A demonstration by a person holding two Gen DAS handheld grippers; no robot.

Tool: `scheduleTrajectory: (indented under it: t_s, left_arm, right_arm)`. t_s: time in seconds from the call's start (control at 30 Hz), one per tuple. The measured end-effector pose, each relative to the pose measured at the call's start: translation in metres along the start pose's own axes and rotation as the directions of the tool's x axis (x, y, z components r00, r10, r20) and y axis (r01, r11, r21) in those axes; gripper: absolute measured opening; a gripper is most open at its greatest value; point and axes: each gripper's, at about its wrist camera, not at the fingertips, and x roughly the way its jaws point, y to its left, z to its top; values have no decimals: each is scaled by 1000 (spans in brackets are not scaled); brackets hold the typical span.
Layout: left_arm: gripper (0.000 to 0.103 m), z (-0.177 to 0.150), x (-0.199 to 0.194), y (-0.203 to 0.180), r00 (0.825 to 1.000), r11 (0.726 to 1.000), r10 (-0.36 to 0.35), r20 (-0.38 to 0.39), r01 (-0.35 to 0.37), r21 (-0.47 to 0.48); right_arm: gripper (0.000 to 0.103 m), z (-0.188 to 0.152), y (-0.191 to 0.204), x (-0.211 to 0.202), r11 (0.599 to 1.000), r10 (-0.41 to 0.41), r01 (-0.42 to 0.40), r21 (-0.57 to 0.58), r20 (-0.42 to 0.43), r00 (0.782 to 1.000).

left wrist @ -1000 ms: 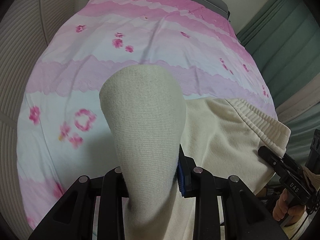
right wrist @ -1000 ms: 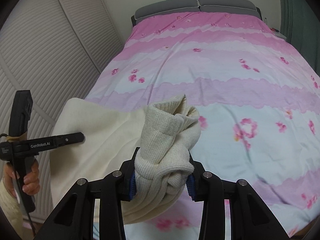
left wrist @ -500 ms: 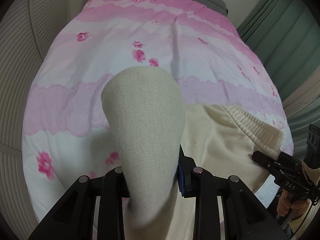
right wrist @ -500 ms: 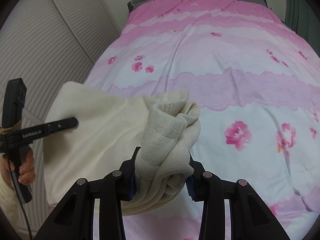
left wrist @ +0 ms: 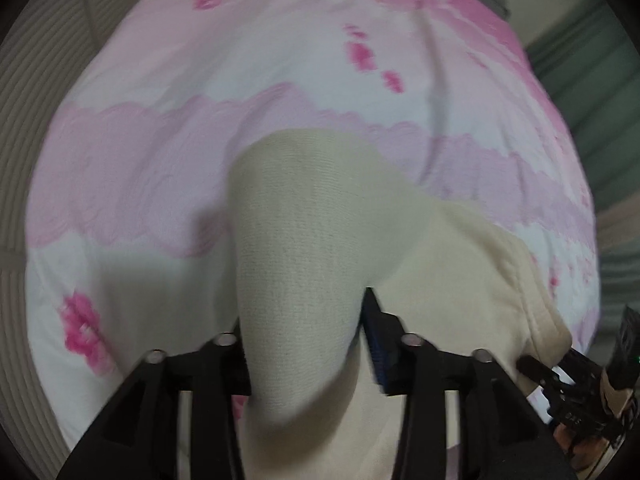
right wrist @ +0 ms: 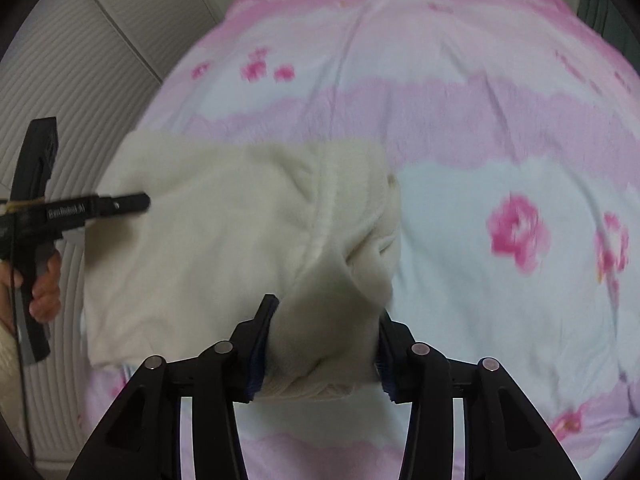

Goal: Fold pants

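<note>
The cream knit pants (left wrist: 452, 264) hang stretched between both grippers over the bed. My left gripper (left wrist: 304, 344) is shut on a ribbed cuff (left wrist: 296, 232) that stands up in front of the lens. My right gripper (right wrist: 324, 344) is shut on a bunched end of the pants (right wrist: 224, 232), whose cloth spreads left toward the other gripper's handle (right wrist: 36, 220). The right gripper also shows at the lower right of the left wrist view (left wrist: 576, 392). Both views are motion-blurred.
A pink and white flowered duvet (right wrist: 480, 120) covers the bed below the pants. A ribbed white closet door (right wrist: 80, 60) stands to the left. Green curtains (left wrist: 592, 72) hang at the right.
Both grippers have moved forward and down toward the duvet with the pants. The bunched end in the right gripper has flattened and spread out to the left.
</note>
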Motion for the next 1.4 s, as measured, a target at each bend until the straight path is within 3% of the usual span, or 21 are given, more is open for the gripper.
scheduleTrajectory:
  t_s: [0.1, 0.2, 0.3, 0.43, 0.53, 0.8, 1.1, 1.3, 1.4]
  left_arm:
    - [64, -6, -17, 3, 983, 987, 162, 82, -162, -7]
    - [66, -17, -38, 2, 974, 980, 199, 109, -197, -28]
    - [68, -40, -60, -16, 949, 958, 283, 140, -287, 9]
    - [76, -89, -98, -62, 912, 926, 349, 213, -371, 73]
    - [82, -123, -126, -95, 906, 921, 346, 245, -377, 93]
    - [89, -211, -175, -206, 919, 950, 248, 305, -293, 111]
    - [92, -307, -201, -338, 894, 943, 243, 376, -308, 122]
    - [96, -361, -226, -413, 892, 957, 194, 408, -264, 121]
    - [99, -383, -241, -445, 874, 953, 194, 446, -276, 125]
  right_arm:
    - [61, -7, -12, 6, 996, -84, 85, 27, -43, 996]
    - [61, -9, -22, 4, 983, -180, 181, 18, -49, 983]
    - [62, -12, -34, -6, 969, -247, 248, 14, -42, 968]
    - [75, -23, -46, -35, 971, -238, 238, 0, 2, 971]
    - [82, -36, -59, -74, 979, -199, 201, -35, 47, 979]
    - [89, -94, -91, -182, 987, -96, 112, -112, 142, 985]
    - [90, -173, -146, -291, 984, -95, 131, -123, 260, 961]
    - [90, -223, -190, -345, 986, -82, 123, -115, 305, 949]
    - [90, -247, -211, -373, 988, -74, 114, -103, 327, 942]
